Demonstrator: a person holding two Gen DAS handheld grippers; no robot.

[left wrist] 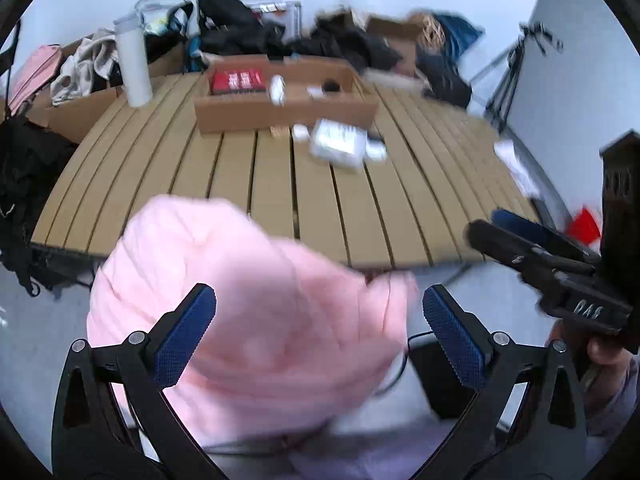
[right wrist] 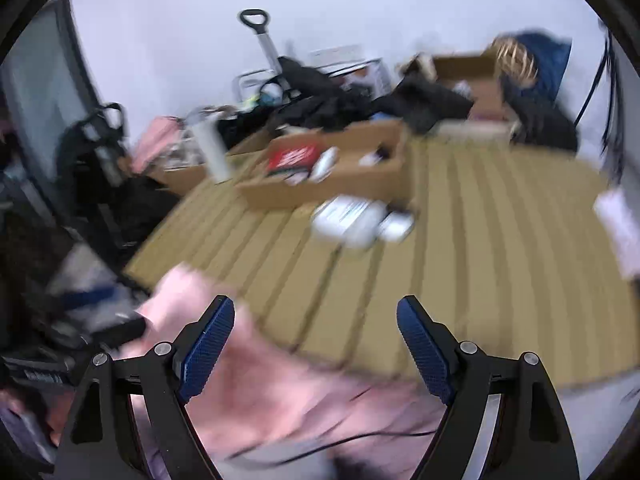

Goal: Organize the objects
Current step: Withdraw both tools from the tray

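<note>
A cardboard box (left wrist: pixel 286 114) stands at the far middle of the slatted wooden table (left wrist: pixel 256 184); it holds a red packet (left wrist: pixel 237 80) and small white items. A white packet (left wrist: pixel 338 142) and small white pieces lie just in front of the box. My left gripper (left wrist: pixel 319 320) is open and empty, held off the table's near edge above a pink-clothed leg (left wrist: pixel 248 320). My right gripper (right wrist: pixel 316 334) is open and empty over the near edge; it also shows in the left wrist view (left wrist: pixel 492 228). The right wrist view is blurred; the box (right wrist: pixel 332 178) and white packet (right wrist: pixel 346 218) show there.
A tall white cylinder (left wrist: pixel 134 68) stands at the table's far left corner. Bags, clothes and cardboard boxes (left wrist: pixel 348 40) pile up behind the table. White paper (left wrist: pixel 516 168) lies at the right edge. A tripod (left wrist: pixel 508 76) stands at the right.
</note>
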